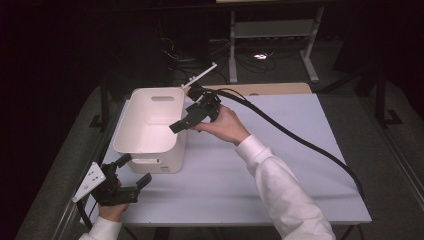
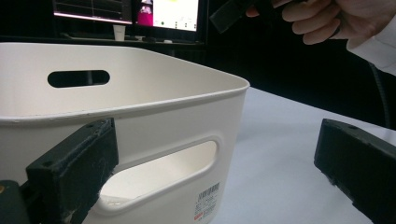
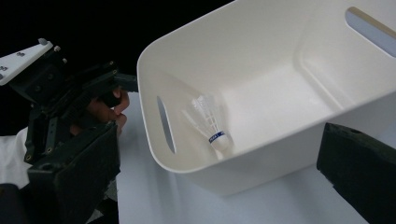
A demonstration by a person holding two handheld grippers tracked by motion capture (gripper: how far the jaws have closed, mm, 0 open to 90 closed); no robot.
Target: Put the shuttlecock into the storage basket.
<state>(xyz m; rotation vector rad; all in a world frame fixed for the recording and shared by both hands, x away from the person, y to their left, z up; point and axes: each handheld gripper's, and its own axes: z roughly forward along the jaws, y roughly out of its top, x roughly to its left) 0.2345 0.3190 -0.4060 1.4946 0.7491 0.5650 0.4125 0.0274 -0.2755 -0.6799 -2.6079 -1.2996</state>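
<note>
Both grippers stand with jaws apart, empty: my right gripper point(image 1: 196, 114) hangs over the white bin's point(image 1: 129, 142) rim, apparently to look inside, where a shuttlecock point(image 3: 211, 123) lies on the floor by the near wall; my left gripper point(image 1: 131, 176) waits low beside the bin's handle slot. White tabletop point(image 1: 280, 165), dark room, lit monitors point(image 2: 168, 14) behind.
</note>
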